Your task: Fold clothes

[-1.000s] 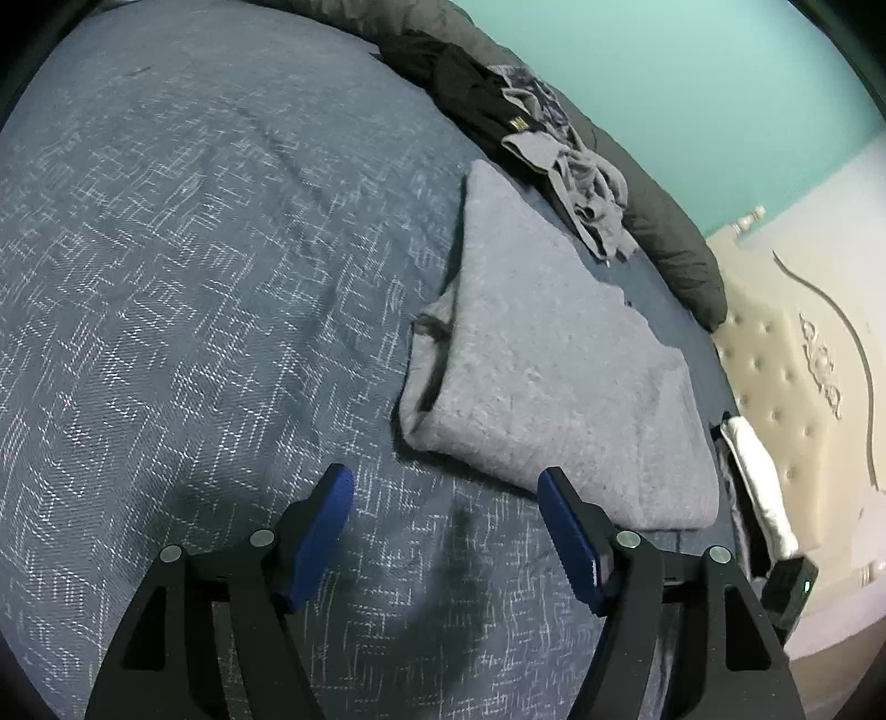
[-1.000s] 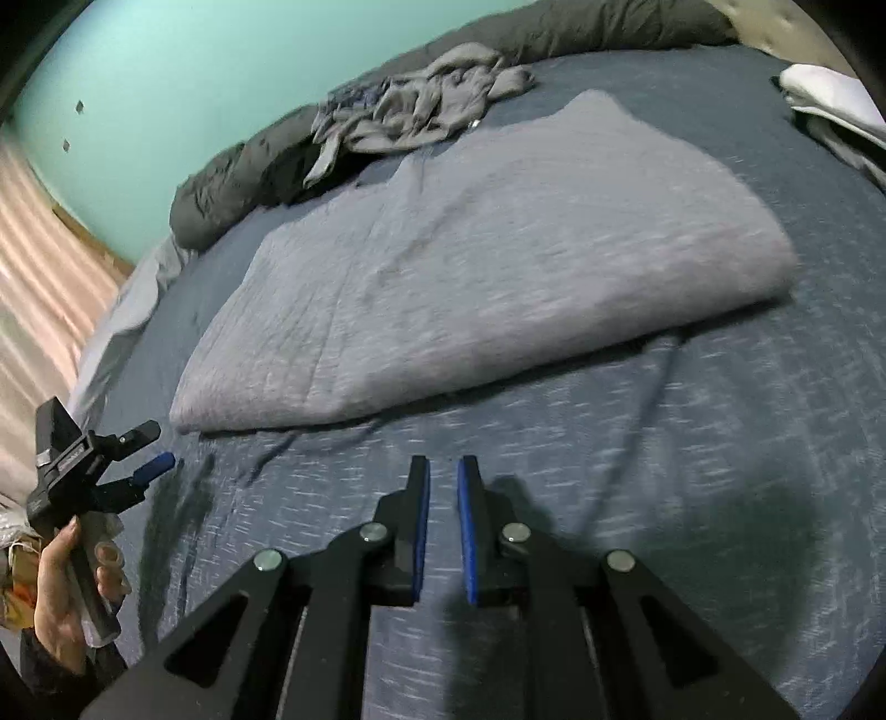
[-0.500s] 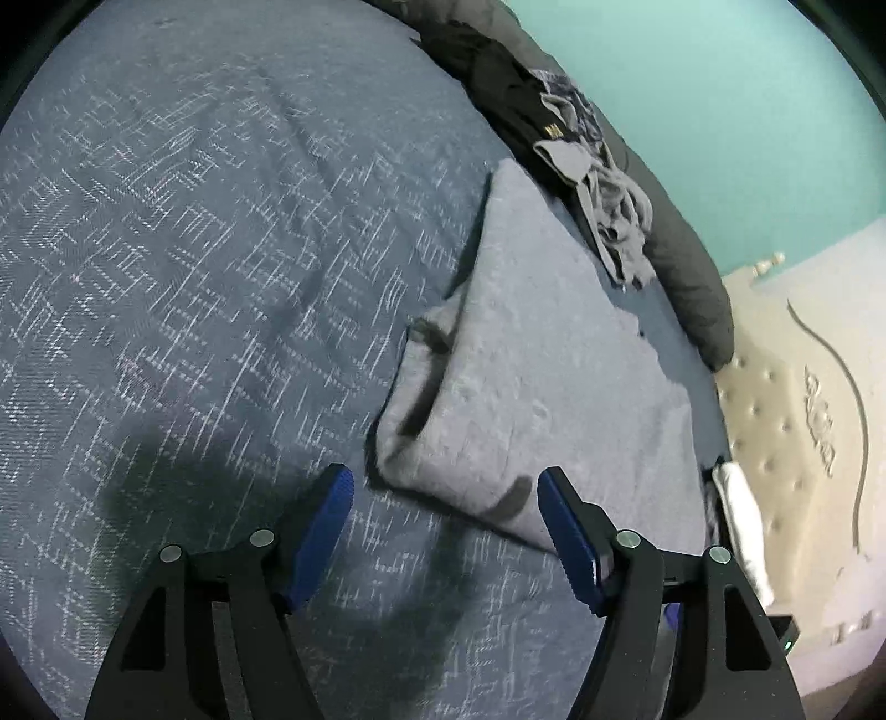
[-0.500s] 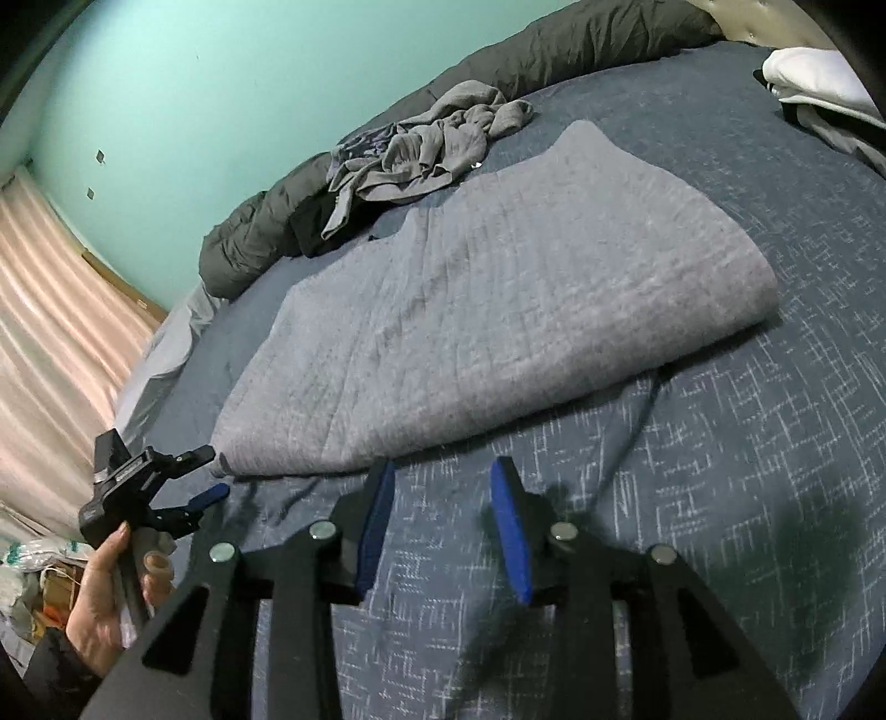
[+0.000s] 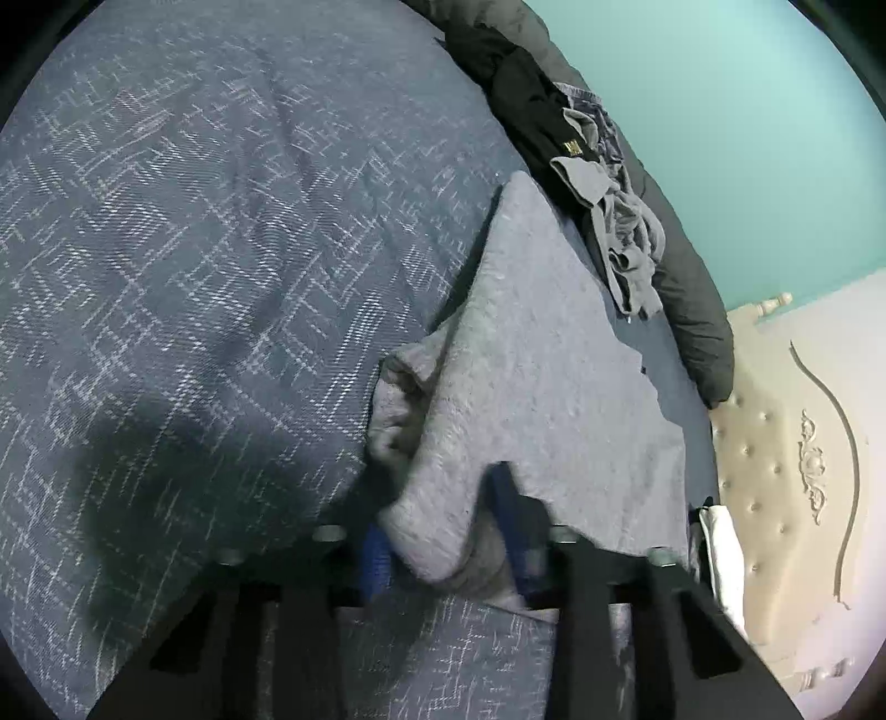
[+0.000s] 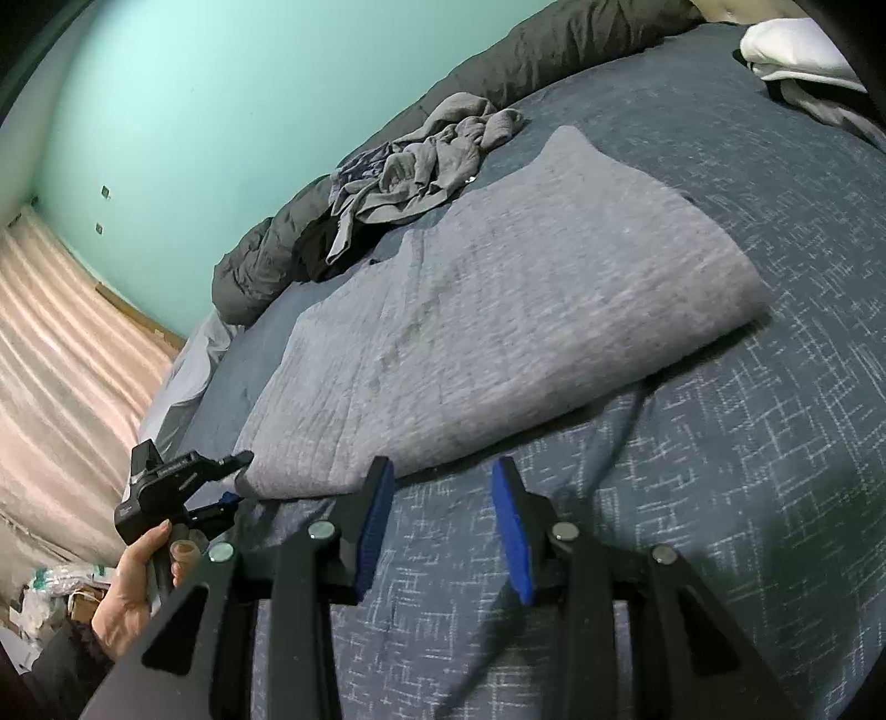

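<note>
Grey garment (image 6: 487,310) is laid folded on the blue patterned bedspread (image 6: 747,471), long and flat, its thick folded edge turned toward the right tongs. In the left wrist view the same garment (image 5: 531,387) is seen end-on, with one corner bunched and drawn between the blue pads of the left tongs (image 5: 443,543). That corner sits between the two fingers, which are partly closed around it; the frame is blurred there, so whether the cloth is actually pinched cannot be told.

Right tongs (image 6: 443,509) are held just short of the garment's near edge, fingers spread apart, nothing between them, the left fingertip almost at the cloth.

In the right wrist view the left tongs (image 6: 183,487) are seen at the garment's far-left corner, gripped by a hand (image 6: 138,587) in a dark sleeve.

Surroundings noted:
- A heap of crumpled grey and dark clothes (image 6: 421,171) lies just beyond the garment, close to its far edge, against a rolled dark quilt (image 6: 554,55).
- White folded cloth (image 6: 792,44) rests at the bed's far right corner, well apart.
- A cream tufted headboard (image 5: 775,471) and a teal wall (image 5: 720,138) are seen behind.
- Striped curtain (image 6: 61,360) hangs at the left.
</note>
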Available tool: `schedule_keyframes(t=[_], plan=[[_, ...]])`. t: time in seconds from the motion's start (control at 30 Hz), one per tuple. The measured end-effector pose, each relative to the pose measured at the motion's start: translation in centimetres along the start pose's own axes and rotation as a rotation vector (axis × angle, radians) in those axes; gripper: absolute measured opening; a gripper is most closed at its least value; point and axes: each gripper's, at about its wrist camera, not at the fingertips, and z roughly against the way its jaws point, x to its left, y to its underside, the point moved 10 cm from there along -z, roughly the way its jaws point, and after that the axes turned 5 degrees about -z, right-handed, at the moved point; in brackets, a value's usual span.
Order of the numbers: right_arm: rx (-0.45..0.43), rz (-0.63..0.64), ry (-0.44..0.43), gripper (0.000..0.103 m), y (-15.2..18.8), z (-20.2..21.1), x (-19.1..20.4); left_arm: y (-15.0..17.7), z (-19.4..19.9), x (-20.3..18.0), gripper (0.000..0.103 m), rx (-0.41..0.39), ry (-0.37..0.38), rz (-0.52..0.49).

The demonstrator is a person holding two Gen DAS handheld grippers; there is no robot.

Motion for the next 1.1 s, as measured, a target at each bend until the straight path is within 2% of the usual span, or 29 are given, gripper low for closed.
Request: schedule_keyframes(t=[0.17,0.37,0.43,0.77,0.87,0.93,1.03,1.1], plan=[[-0.003,-0.02,0.007,0.038,-0.5,0.2,-1.0,-0.5,0.6,-1.4,0.013,-0.014,-0.044,-0.057],[-0.018,-0.029,0.004,0.038,-1.2,1.1,-1.8,-1.8,1.9,-5.7,0.011,-0.063,-0.024,-0.131],[-0.025,-0.038,0.0,0.038,-1.5,1.4,-2.1,-2.2,2.4,-8.1,0.011,-0.074,-0.006,-0.167],[-0.067,-0.094,0.008,0.038,-3.3,3.6,-4.2,-1.4,0.4,-25.7,0.009,-0.076,0.08,-0.424],[-0.082,-0.109,0.014,0.039,-4.1,4.5,-5.0,2.2,-2.6,-32.2,0.009,-0.022,0.138,-0.538],[-0.082,-0.121,0.019,0.04,-4.3,5.0,-5.7,6.3,-5.4,-35.7,0.009,0.043,0.177,-0.623],[-0.067,-0.142,0.042,0.041,-4.4,5.3,-6.9,12.8,-10.3,-37.0,0.009,0.191,0.188,-0.69],[-0.07,-0.16,0.041,0.042,-4.7,5.5,-7.5,16.1,-12.8,-36.5,0.01,0.273,0.161,-0.733]])
